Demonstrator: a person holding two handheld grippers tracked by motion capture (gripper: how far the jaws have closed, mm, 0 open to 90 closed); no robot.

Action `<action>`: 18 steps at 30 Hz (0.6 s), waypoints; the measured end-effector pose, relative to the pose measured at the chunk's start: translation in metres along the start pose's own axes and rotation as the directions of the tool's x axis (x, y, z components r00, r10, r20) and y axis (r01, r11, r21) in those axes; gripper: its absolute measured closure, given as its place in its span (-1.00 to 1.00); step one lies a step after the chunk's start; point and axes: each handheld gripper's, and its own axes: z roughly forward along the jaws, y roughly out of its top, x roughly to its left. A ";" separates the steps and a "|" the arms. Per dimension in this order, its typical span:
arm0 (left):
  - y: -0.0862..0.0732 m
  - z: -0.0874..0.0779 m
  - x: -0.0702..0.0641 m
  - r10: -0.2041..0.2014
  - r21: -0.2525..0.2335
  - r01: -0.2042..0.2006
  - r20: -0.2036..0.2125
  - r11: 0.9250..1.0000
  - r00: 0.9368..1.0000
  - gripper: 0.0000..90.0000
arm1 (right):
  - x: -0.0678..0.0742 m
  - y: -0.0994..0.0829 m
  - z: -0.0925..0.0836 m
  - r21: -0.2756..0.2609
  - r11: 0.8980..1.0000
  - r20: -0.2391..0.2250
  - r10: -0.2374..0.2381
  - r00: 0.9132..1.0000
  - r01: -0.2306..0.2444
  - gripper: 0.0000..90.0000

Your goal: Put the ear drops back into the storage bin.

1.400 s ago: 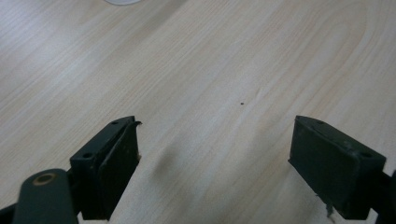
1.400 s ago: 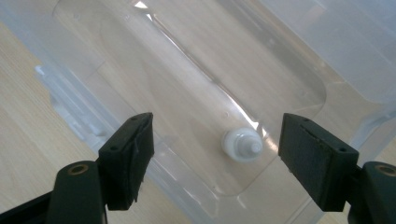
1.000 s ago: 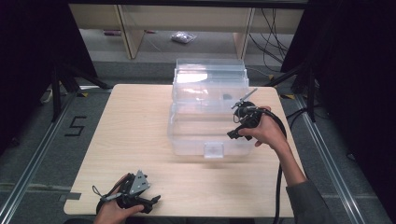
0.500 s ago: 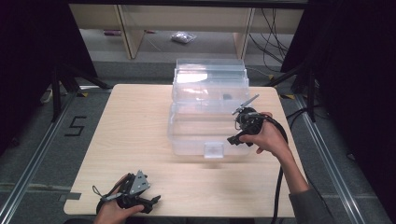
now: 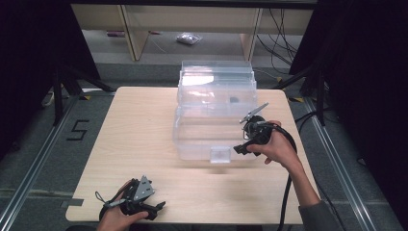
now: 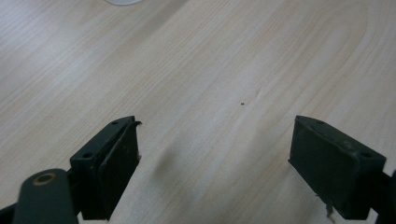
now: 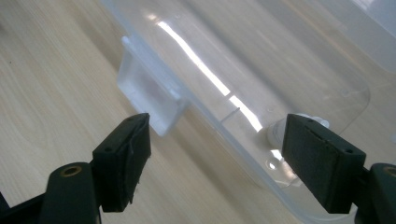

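movement was all on the right: the right gripper (image 5: pixel 242 144) had slid down the clear box (image 5: pixel 214 115) toward its front latch (image 7: pixel 152 100), jaws wide and empty. left gripper (image 5: pixel 156 208) rested near the table (image 5: pixel 144 130) edge, also spread, holding nothing.

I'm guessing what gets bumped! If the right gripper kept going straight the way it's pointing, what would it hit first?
Probably the clear plastic box. The right gripper has its jaws open and aims at the box's near edge, beside the latch tab. Depth is hard to judge, but nothing else lies between.
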 end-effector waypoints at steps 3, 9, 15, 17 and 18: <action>0.000 0.003 -0.001 -0.017 -0.012 0.017 -0.016 1.000 1.000 -0.66 | 0.001 -0.001 0.000 -0.002 1.000 0.001 -0.007 1.000 0.007 -0.45; 0.000 0.003 -0.001 -0.019 -0.013 0.019 -0.011 1.000 1.000 -0.66 | 0.005 -0.006 0.001 -0.018 1.000 -0.003 -0.018 1.000 0.018 -0.46; 0.000 0.003 -0.001 -0.018 -0.013 0.018 -0.009 1.000 1.000 -0.66 | 0.012 -0.011 0.001 -0.020 1.000 -0.015 0.003 1.000 -0.003 -0.47; 0.000 0.003 -0.001 -0.018 -0.013 0.018 -0.010 1.000 1.000 -0.66 | 0.012 -0.012 0.002 -0.029 0.999 -0.012 -0.019 1.000 0.018 -0.47; 0.000 0.003 -0.001 -0.019 -0.014 0.019 -0.009 1.000 1.000 -0.66 | 0.015 -0.012 0.002 -0.022 1.000 -0.009 -0.015 1.000 0.015 -0.47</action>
